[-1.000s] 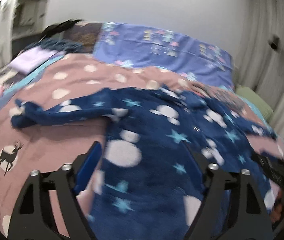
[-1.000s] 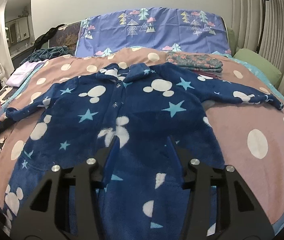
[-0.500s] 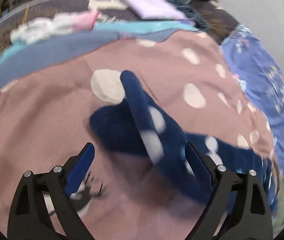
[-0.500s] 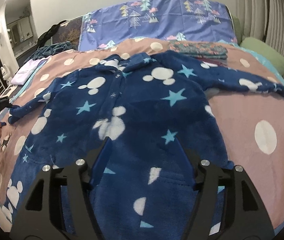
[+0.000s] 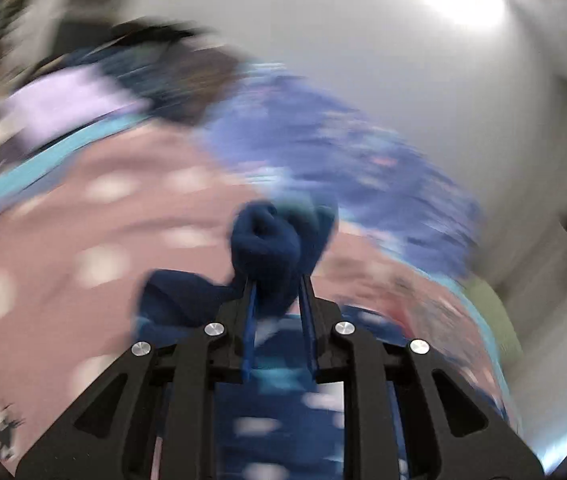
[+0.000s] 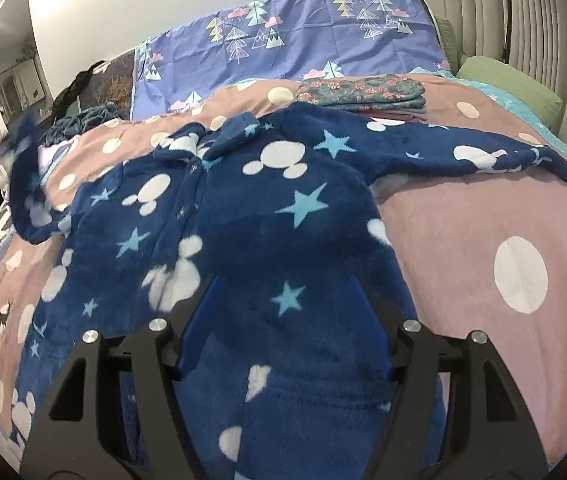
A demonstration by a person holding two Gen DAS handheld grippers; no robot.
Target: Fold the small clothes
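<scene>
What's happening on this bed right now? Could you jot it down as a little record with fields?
garment: navy fleece onesie with white mouse heads and stars, spread front-up on the pink polka-dot bedspread
left gripper: jaws just closed, clamped on the sleeve cuff, which is lifted off the bed
other sleeve: lying flat, stretched out sideways
right gripper: open above the onesie's lower body, gripping nothing
already folded: floral clothes stack near the purple tree-print pillow
image note: left view badly blurred
</scene>
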